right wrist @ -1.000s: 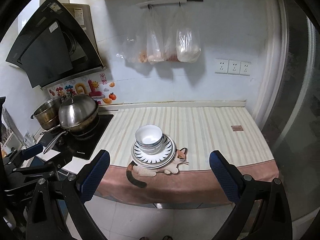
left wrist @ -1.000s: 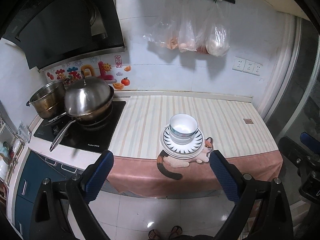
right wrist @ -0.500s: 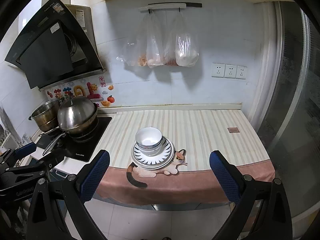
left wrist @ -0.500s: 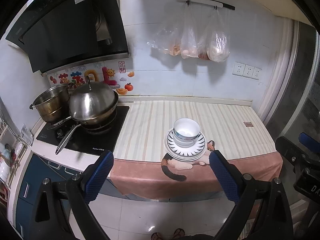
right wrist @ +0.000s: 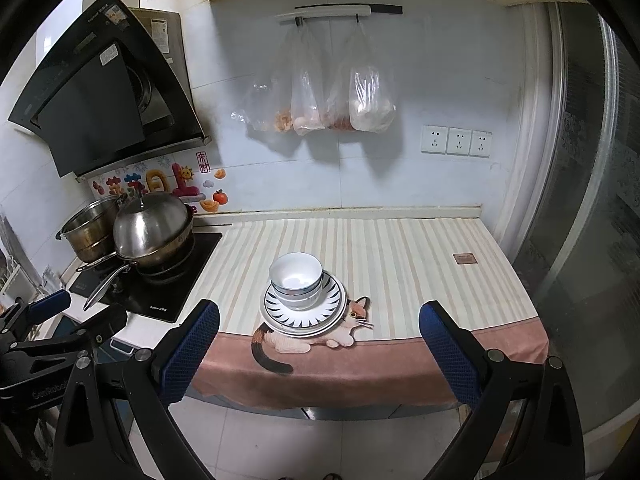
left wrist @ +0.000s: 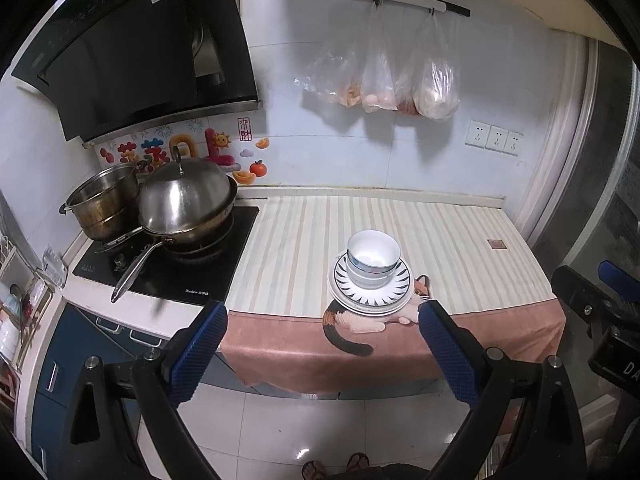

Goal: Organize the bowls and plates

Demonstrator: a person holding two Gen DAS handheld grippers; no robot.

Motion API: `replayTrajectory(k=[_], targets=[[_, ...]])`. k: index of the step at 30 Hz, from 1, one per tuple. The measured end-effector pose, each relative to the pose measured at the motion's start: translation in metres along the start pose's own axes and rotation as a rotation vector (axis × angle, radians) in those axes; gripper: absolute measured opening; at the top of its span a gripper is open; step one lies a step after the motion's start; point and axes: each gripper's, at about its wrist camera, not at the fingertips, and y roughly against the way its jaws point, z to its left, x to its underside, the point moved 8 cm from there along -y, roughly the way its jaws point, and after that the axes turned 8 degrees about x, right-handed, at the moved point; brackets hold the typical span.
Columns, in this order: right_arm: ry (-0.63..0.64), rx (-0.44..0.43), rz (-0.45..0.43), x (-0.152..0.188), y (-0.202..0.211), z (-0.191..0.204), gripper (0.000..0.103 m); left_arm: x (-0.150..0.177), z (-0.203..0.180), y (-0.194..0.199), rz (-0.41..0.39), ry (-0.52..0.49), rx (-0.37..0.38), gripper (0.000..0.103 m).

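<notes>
A stack of white bowls (left wrist: 373,256) (right wrist: 296,278) sits on a stack of plates (left wrist: 394,298) (right wrist: 332,312) with a black-and-white rayed rim, near the front edge of the striped counter. My left gripper (left wrist: 322,350) is open and empty, held out over the floor in front of the counter, short of the stack. My right gripper (right wrist: 320,350) is also open and empty, in front of the counter and a little right of the stack. Each gripper shows at the edge of the other's view.
A striped cloth with a cat print (left wrist: 360,320) covers the counter (right wrist: 400,248). A lidded wok (left wrist: 184,200) and a steel pot (left wrist: 104,200) stand on the black hob (left wrist: 168,276) at left under a range hood (left wrist: 132,48). Plastic bags (right wrist: 320,104) hang on the back wall.
Both grippers have drawn back and risen a little from the counter, so the stack looks slightly farther off. The bowls and plates have not moved.
</notes>
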Motion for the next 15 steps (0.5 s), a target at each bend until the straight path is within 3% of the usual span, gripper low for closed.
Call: replayTrajectory(k=[15], targets=[[-0.007,0.013,0.008,0.0077,0.0014,-0.0020,0.102,-0.0015,-0.0019,0.0003,-0.006,-0.019,0.004,0.098]])
